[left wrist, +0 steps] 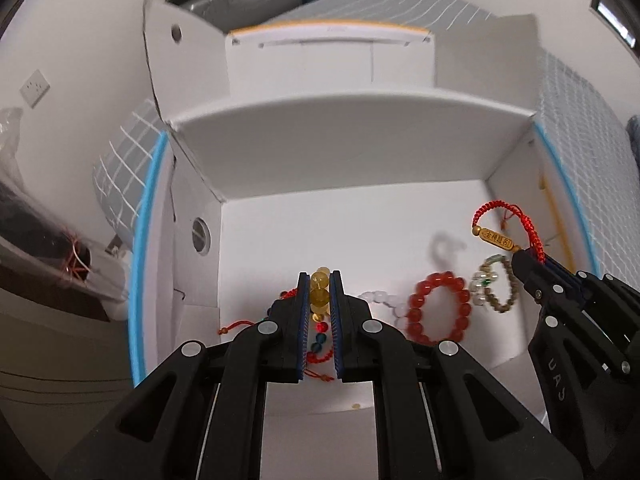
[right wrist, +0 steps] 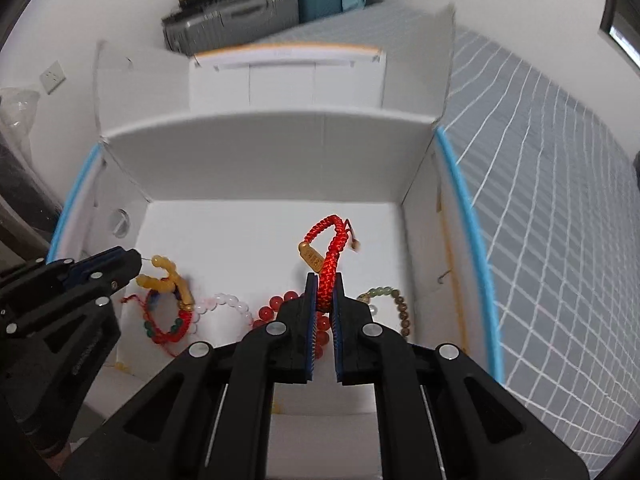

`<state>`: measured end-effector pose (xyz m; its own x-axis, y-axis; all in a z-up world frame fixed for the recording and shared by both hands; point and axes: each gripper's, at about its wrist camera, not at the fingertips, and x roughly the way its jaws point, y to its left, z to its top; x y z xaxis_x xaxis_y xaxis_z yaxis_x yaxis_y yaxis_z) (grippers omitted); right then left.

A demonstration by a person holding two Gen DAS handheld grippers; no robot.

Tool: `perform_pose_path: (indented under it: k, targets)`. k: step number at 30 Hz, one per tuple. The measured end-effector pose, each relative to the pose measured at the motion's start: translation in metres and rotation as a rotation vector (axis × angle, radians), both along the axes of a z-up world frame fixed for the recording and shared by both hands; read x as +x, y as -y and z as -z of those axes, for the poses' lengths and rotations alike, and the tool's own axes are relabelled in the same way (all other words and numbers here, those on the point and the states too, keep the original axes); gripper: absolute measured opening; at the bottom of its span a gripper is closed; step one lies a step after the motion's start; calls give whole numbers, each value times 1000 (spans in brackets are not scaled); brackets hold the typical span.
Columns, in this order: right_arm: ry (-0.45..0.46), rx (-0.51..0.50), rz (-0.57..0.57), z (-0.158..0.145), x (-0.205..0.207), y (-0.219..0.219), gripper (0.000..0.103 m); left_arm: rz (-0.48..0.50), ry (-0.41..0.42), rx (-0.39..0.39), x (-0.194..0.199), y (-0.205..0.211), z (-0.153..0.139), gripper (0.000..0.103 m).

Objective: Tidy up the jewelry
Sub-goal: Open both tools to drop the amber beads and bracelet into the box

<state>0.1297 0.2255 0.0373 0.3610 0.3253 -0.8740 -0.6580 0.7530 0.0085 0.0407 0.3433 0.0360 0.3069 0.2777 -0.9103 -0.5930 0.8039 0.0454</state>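
Both grippers reach into an open white box (left wrist: 352, 152). My left gripper (left wrist: 320, 276) is shut on a yellow bead bracelet (left wrist: 319, 292); it also shows in the right wrist view (right wrist: 168, 274). My right gripper (right wrist: 324, 278) is shut on a red braided cord bracelet with a gold tag (right wrist: 330, 248), held above the box floor; it also shows in the left wrist view (left wrist: 500, 236). On the floor lie a red bead bracelet (left wrist: 438, 308), a pale pink bead bracelet (right wrist: 228, 304), a green-brown bead bracelet (left wrist: 494, 288) and a red cord bracelet with coloured beads (right wrist: 168, 320).
The white box (right wrist: 264, 152) has blue-edged side flaps (left wrist: 142, 248) and tall back flaps. It rests on a grey grid-patterned cloth (right wrist: 560, 200). Suitcases (right wrist: 240, 16) stand at the back. A wall socket (left wrist: 35, 87) is at the left.
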Motion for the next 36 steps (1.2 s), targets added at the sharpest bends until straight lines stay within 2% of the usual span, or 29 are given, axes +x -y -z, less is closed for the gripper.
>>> perform_pose_path:
  k: [7, 15, 17, 18, 19, 21, 22, 23, 24, 26, 27, 29, 32, 36]
  targets:
    - [-53, -79, 5, 33, 8, -12, 6, -6, -56, -41, 8, -14, 30, 9]
    - [-72, -82, 8, 33, 5, -14, 10, -10, -73, -50, 12, -18, 35, 12]
    - [-69, -63, 10, 30, 4, -12, 37, -9, -65, -47, 9, -17, 32, 12]
    - [-59, -51, 7, 25, 3, -11, 42, -7, -60, -39, 7, -16, 28, 13]
    - [-41, -37, 4, 20, 0, -9, 47, -5, -56, -33, 6, -16, 25, 17]
    - [-20, -9, 11, 7, -3, -3, 54, -14, -26, -21, 0, -16, 13, 46]
    - [-11, 6, 14, 1, -5, -1, 61, -19, -14, -14, -3, -16, 8, 53]
    - [6, 25, 19, -9, -7, 4, 69, -28, 3, 4, -7, -16, 1, 65]
    - [29, 40, 26, -18, -9, 8, 72, -30, 18, 28, -10, -15, -6, 71]
    - [75, 67, 41, -36, -12, 18, 84, -24, 41, 62, -17, -9, -21, 78]
    - [96, 83, 47, -45, -14, 25, 87, -20, 51, 71, -20, -5, -24, 84]
    - [121, 108, 44, -57, -21, 37, 94, -16, 93, 102, -32, 2, -36, 91]
    - [159, 134, 49, -66, -34, 57, 96, -2, 151, 128, -51, 17, -50, 95]
    - [211, 138, 46, -63, -55, 75, 96, 18, 217, 158, -77, 36, -53, 97]
